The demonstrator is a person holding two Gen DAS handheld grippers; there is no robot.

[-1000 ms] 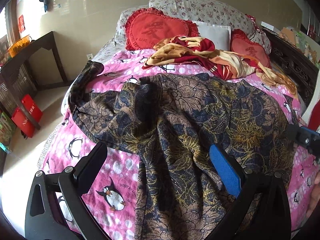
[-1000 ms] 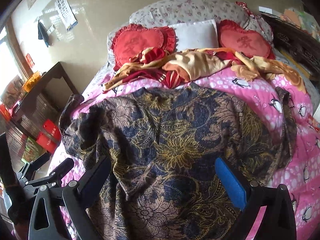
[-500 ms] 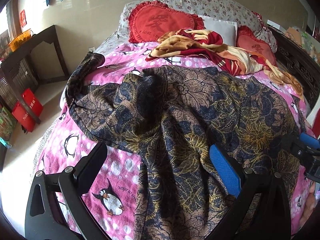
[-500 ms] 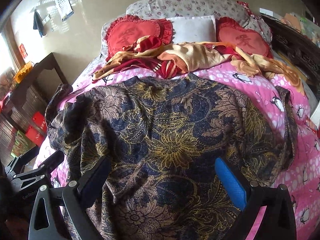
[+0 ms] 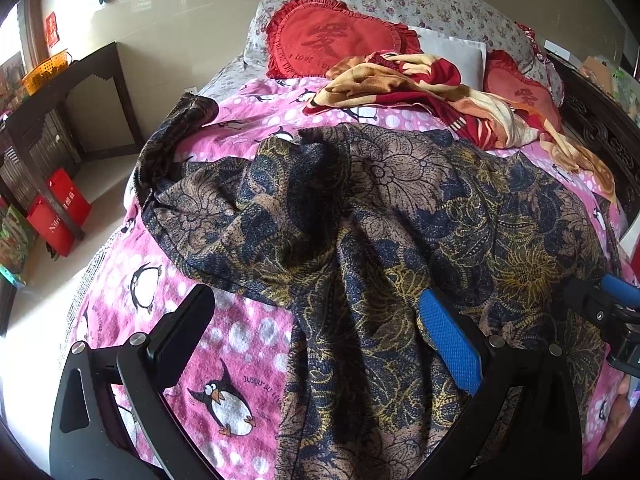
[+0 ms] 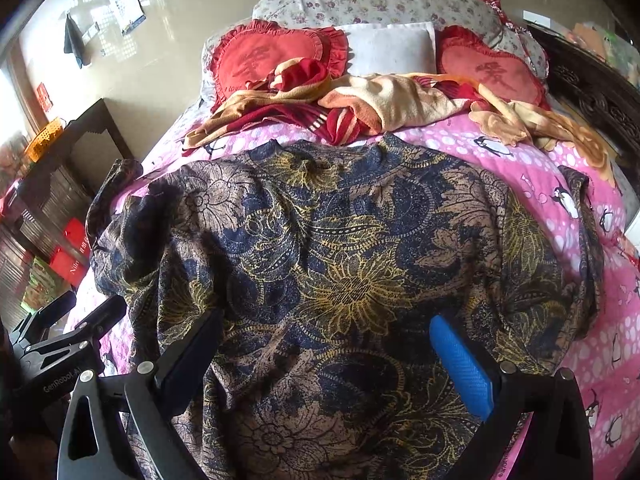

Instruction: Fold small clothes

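You are holding both tongs low over the near edge of the bed [image 6: 560, 168], pointing forward toward the pillows. The left tongs [image 5: 316, 328] are standing wide apart: the black finger is hanging over the pink penguin blanket [image 5: 224, 360], while the blue finger is sitting over the left part of the shirt [image 5: 400, 216]. Nothing is caught between them. The right tongs [image 6: 326, 346] are spread just as wide, both fingers hovering above the lower middle of the shirt [image 6: 340, 264], gripping nothing; whether the tips are brushing the cloth is hard to judge from this angle.

The dark flowered shirt is lying spread across the blanket in the middle of the bed, neck toward the pillows and hem toward you. Its right side is lying fairly flat, with the right sleeve trailing along the edge. Its left side is bunching into ridges, and the left sleeve is draping off over the side of the bed.

From the left camera, the right tongs [image 5: 600, 312] are showing at the far right edge, just beside the shirt's hem; from the right camera, the left tongs [image 6: 64, 332] are showing at the lower left. Beyond the shirt, a red and yellow blanket [image 6: 392, 100] is lying crumpled in front of two red heart cushions [image 6: 272, 60].
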